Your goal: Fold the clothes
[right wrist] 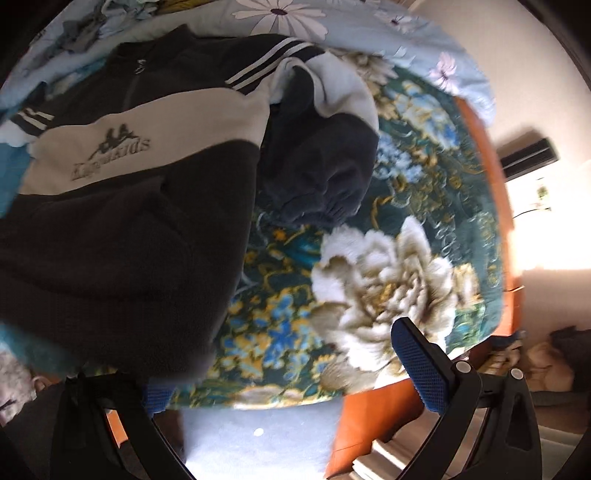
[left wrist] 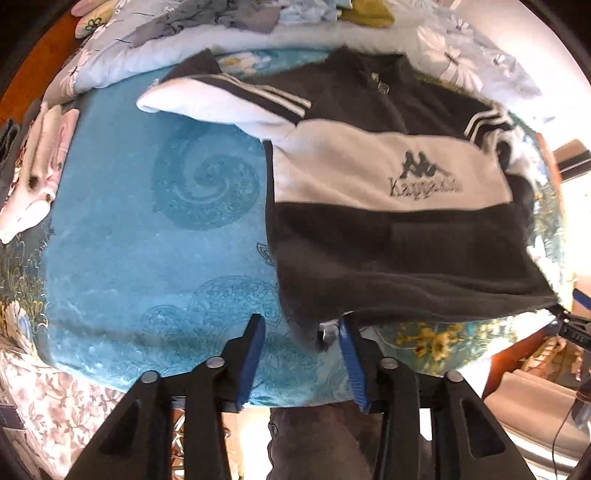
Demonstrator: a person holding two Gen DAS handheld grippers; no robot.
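A black and cream Kappa fleece pullover [left wrist: 388, 206] lies front up on a teal blanket [left wrist: 147, 221], collar far, hem near. One sleeve [left wrist: 207, 99] stretches left; the other sleeve [right wrist: 325, 155] is bunched at the right. My left gripper [left wrist: 301, 332] is open at the hem's left corner, its right finger [left wrist: 351, 354] touching the hem. My right gripper [right wrist: 284, 354] is open at the hem's right corner; the hem [right wrist: 147, 332] drapes over its left finger [right wrist: 159, 397].
A folded pink and white garment [left wrist: 40, 162] lies at the blanket's left edge. A pile of clothes [left wrist: 236, 14] sits at the far side on a floral quilt [right wrist: 332, 22]. The blanket's floral part [right wrist: 388, 280] reaches the wooden bed edge [right wrist: 491, 166].
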